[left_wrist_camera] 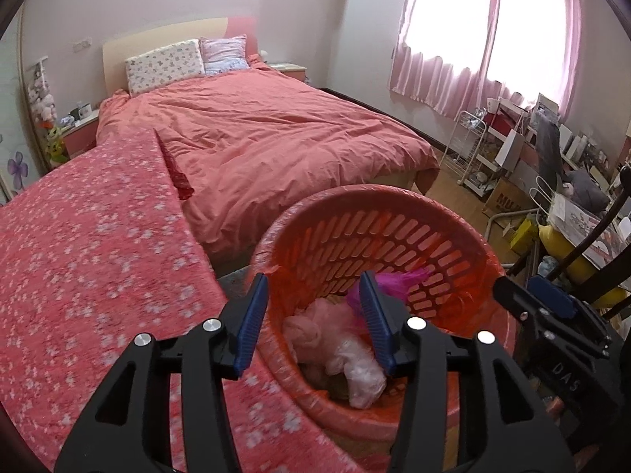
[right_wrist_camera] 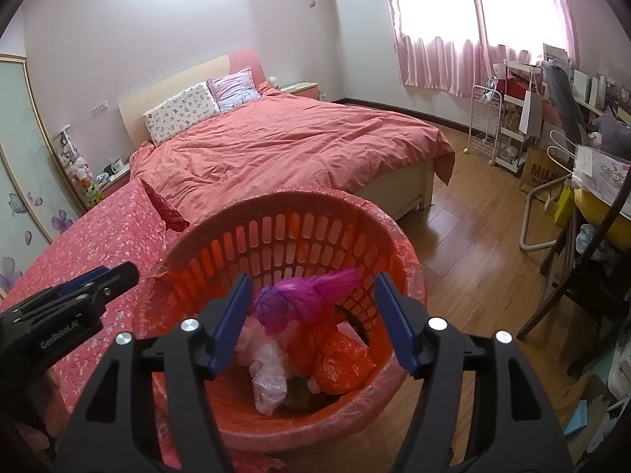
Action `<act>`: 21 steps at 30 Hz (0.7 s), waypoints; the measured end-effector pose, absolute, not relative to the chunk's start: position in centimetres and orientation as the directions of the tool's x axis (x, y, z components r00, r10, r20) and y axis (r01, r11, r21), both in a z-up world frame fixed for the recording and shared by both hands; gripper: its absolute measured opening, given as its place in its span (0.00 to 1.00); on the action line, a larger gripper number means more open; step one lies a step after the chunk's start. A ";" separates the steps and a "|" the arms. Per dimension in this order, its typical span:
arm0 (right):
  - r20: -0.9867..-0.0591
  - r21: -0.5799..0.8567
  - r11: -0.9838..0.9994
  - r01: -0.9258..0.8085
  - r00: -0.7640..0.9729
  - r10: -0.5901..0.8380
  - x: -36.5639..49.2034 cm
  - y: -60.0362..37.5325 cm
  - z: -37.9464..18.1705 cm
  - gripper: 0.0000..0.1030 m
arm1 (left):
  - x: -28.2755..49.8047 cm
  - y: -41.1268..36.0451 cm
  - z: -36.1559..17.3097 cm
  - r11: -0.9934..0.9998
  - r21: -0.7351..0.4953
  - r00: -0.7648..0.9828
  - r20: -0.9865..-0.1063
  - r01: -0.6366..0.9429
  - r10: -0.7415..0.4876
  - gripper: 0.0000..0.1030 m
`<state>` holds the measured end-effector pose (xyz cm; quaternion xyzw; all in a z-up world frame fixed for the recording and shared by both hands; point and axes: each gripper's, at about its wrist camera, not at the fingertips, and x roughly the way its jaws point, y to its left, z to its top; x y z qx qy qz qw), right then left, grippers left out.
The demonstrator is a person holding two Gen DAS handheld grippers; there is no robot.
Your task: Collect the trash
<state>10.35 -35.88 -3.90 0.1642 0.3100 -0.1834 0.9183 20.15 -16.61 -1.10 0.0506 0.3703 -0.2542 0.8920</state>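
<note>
An orange slotted trash basket [left_wrist_camera: 394, 232] [right_wrist_camera: 276, 232] with a red plastic liner stands on the floor by the floral-covered bed. Inside lie a magenta bag [right_wrist_camera: 299, 299] [left_wrist_camera: 398, 280], pale pink and clear plastic bags [left_wrist_camera: 347, 358] [right_wrist_camera: 268, 374] and an orange-red bag [right_wrist_camera: 339, 362]. My left gripper [left_wrist_camera: 313, 323] is open and empty above the basket's near left rim. My right gripper [right_wrist_camera: 311, 319] is open and empty over the basket, with the magenta bag showing between its fingers. Each gripper shows at the edge of the other's view, the right one [left_wrist_camera: 552, 315] and the left one [right_wrist_camera: 79, 295].
A floral red cover [left_wrist_camera: 90, 268] lies to the left, a large bed with a salmon duvet [left_wrist_camera: 276, 134] behind. Wooden floor [right_wrist_camera: 473, 236] lies to the right. A cluttered desk, wire rack [right_wrist_camera: 485, 118], boxes and a dark chair [right_wrist_camera: 583, 295] line the right wall under pink curtains.
</note>
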 end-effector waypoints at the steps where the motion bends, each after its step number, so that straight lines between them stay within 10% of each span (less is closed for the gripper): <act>1: -0.624 0.187 0.880 0.437 0.744 -0.237 10.0 -35.8 -3.7 0.68 | 19.9 -16.1 -0.9 0.867 -0.098 0.602 -0.682 0.488 -0.415 0.49; 8: -0.556 0.163 0.889 0.429 0.784 -0.276 6.3 -33.4 -1.6 0.96 | 16.5 -11.5 0.6 0.893 -0.080 0.668 -0.635 0.443 -0.388 0.61; 21: -0.400 0.070 0.888 0.454 0.828 -0.392 -2.8 -25.5 0.4 0.96 | 6.5 -3.0 2.0 0.970 -0.014 0.852 -0.475 0.242 -0.219 0.97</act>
